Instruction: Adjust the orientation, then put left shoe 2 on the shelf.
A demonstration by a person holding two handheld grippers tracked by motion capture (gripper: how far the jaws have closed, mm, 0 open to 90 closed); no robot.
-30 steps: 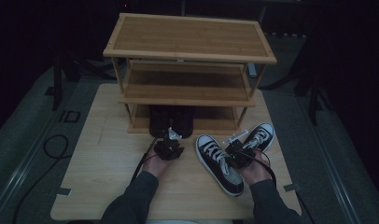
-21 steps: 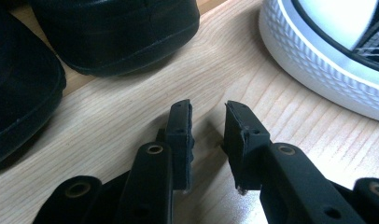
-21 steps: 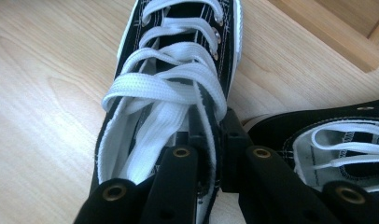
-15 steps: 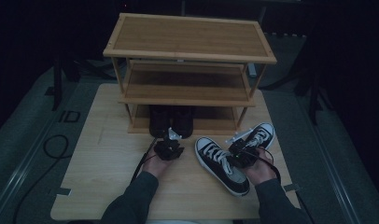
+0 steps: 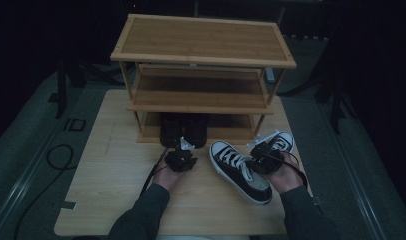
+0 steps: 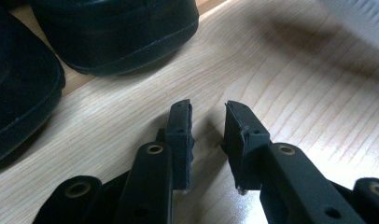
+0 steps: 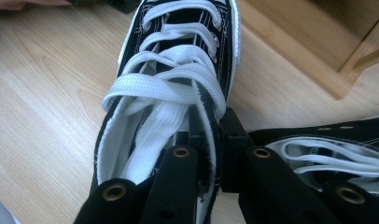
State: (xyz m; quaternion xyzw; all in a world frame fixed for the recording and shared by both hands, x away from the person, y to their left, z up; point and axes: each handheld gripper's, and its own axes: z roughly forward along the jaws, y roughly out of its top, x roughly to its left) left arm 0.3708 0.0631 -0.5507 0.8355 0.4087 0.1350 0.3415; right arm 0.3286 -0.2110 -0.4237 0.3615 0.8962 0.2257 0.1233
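In the high view, a wooden three-tier shoe rack (image 5: 201, 55) stands at the far side of a light wooden table (image 5: 111, 200), and a pair of black shoes (image 5: 183, 127) sits on its lowest shelf. In front of the rack, to the right, a black-and-white sneaker (image 5: 238, 170) lies on the table with its toe pointing toward the rack and to the left, and a second sneaker (image 5: 283, 140) lies just behind the right hand, near the rack's right leg. The right gripper (image 5: 261, 157) sits at the heel end of the near sneaker, while the left gripper (image 5: 182, 152) rests low over the table just in front of the black shoes, well apart from the sneakers. In the left gripper view, the two black jaws stand apart with bare table grain between them, so the left gripper (image 6: 208, 123) is released and grasps nothing; the rounded toes of the black shoes (image 6: 117, 32) fill the upper left, close ahead of the jaws but not touching them. In the right gripper view, the right gripper (image 7: 215, 126) is clenched on the side wall of the black-and-white sneaker (image 7: 173, 70) at its opening, one jaw inside against the white lining and the other outside against the black canvas, with the white laces running away toward the toe. The second sneaker (image 7: 332, 149) lies just beside the outer jaw at the right, and a corner of the shoe rack (image 7: 318, 42) shows at the upper right.
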